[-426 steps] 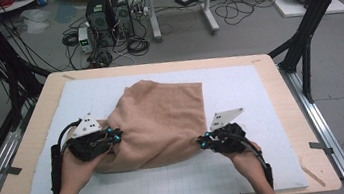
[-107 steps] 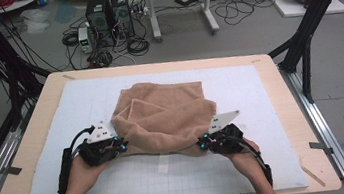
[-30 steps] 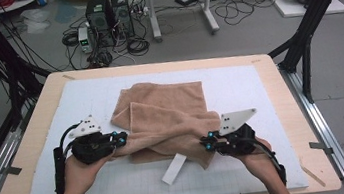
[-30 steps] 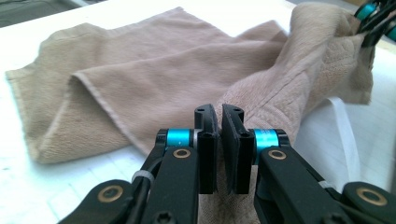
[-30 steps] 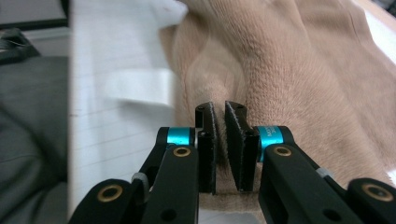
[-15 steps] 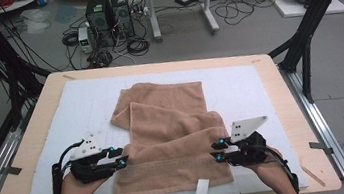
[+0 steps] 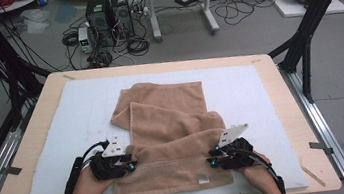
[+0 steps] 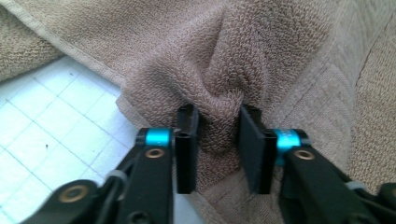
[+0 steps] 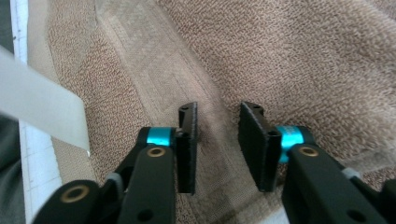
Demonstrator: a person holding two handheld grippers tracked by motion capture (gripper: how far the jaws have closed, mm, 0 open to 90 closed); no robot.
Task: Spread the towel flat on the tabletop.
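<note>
The tan towel point(image 7: 170, 137) now lies opened out toward the person's edge of the white gridded mat point(image 7: 249, 87) on the wooden table point(image 7: 278, 78); a second ago its near portion was bunched between the two hands, and half a second ago it was being drawn down toward the near edge. Its near hem has since reached the mat's front border, with the small white label point(image 7: 203, 178) resting on that hem. The far portion remains partly folded over itself, so the spreading is judged incomplete. The left gripper point(image 8: 218, 135) pinches a gathered ridge of towel at the left edge, jaws parted only by the cloth between them. The right gripper point(image 9: 217, 126) sits over the woven band at the right edge, jaws spread, nothing between them, apparently released.
</note>
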